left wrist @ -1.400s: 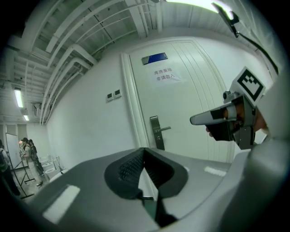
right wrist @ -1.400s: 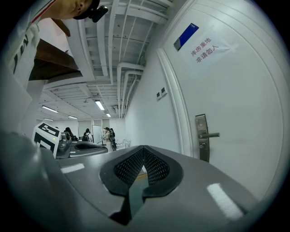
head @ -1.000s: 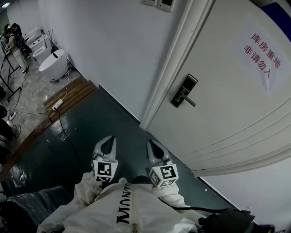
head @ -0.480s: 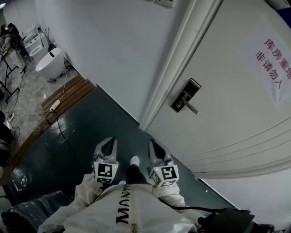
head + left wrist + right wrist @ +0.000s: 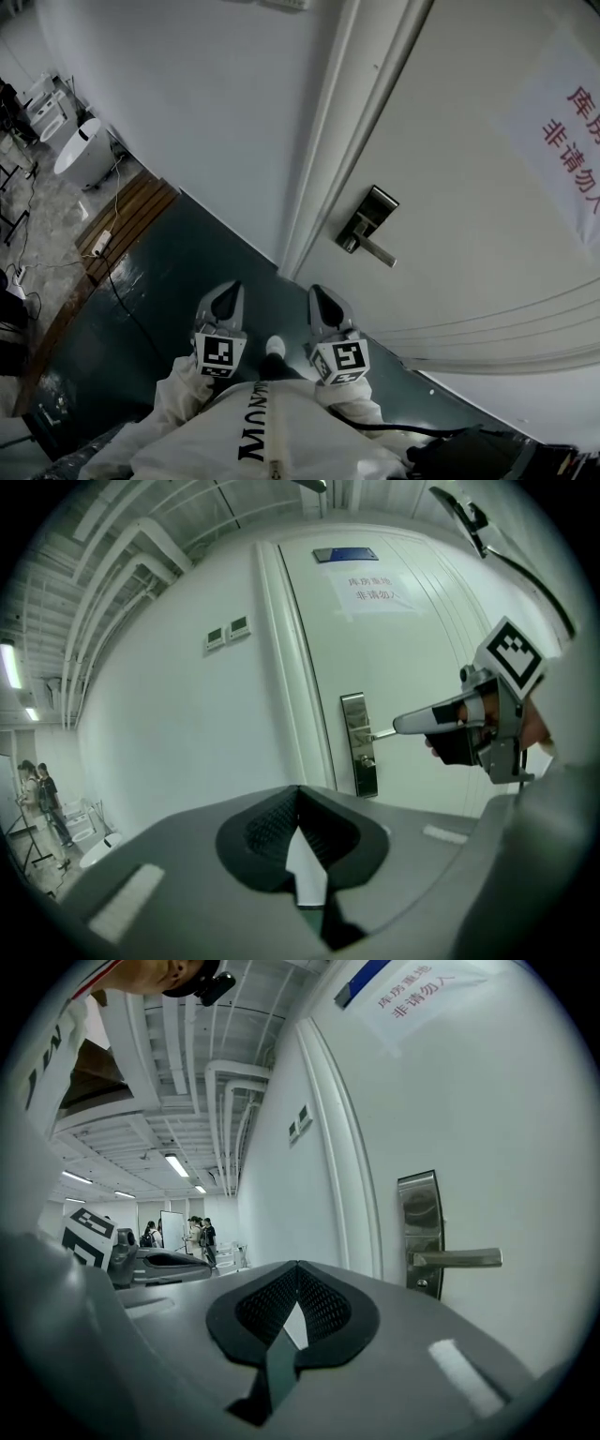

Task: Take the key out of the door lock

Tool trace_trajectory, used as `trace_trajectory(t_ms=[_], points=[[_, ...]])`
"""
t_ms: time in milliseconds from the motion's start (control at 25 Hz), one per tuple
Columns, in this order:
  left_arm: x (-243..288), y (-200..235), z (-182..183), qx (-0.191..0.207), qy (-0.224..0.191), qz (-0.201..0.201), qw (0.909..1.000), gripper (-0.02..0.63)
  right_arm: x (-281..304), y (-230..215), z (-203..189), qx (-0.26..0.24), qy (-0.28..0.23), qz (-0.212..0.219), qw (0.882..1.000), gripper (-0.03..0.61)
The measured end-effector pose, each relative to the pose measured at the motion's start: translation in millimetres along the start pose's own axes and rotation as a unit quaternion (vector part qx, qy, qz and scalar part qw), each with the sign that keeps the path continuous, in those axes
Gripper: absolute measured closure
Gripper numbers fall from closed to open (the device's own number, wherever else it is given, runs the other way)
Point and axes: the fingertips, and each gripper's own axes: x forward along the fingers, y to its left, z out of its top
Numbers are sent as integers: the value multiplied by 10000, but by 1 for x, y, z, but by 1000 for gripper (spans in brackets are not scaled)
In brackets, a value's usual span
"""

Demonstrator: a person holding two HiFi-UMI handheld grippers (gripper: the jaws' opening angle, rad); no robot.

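The metal lock plate (image 5: 367,217) with its lever handle (image 5: 375,250) sits on the white door (image 5: 469,187), ahead of and above both grippers. A small round lock cylinder (image 5: 433,1283) shows under the handle; I cannot make out a key in it. My left gripper (image 5: 230,289) and right gripper (image 5: 316,292) are held side by side close to my body, both shut with nothing in them, well short of the lock. In the left gripper view the lock plate (image 5: 356,742) lies ahead, with the right gripper (image 5: 405,725) in front of it.
A paper sign (image 5: 567,141) with red print hangs on the door. The door frame (image 5: 323,150) and white wall (image 5: 187,103) stand to the left. On the dark floor (image 5: 159,281) lie a cable and power strip (image 5: 101,242); a wooden platform (image 5: 127,211) and white tub (image 5: 77,155) are further left.
The head view has swung towards the door, so the lock now sits lower and further left in it. A white shoe has come into sight between the grippers, which stay shut side by side.
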Motion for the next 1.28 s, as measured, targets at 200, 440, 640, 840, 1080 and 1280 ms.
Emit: trace_trajectory(t_ms=[200,440,640,840,1080,1280], points=[[54,-9,20,107,-55,-216,9997,614,22,-47,15,-53,-105,-254,9996,584],[100,-19,37,243,-153,-485,9984,614,33,-91,25,10,-254,-597,9979,584],[128,-29,42,316,-168,-833,9959,614,31,-114,22,120,-245,-965,9950,584],[155,-41,48,385,-228,-1376,9895,614,25,-132,23,217,-245,-1524,9878,584],[180,-55,53,464,-346,-2163,9746,614,18,-140,22,307,-214,-2266,9733,584],[190,-64,58,541,-483,-2667,9610,614,11,-139,22,338,-207,-2744,9608,584]])
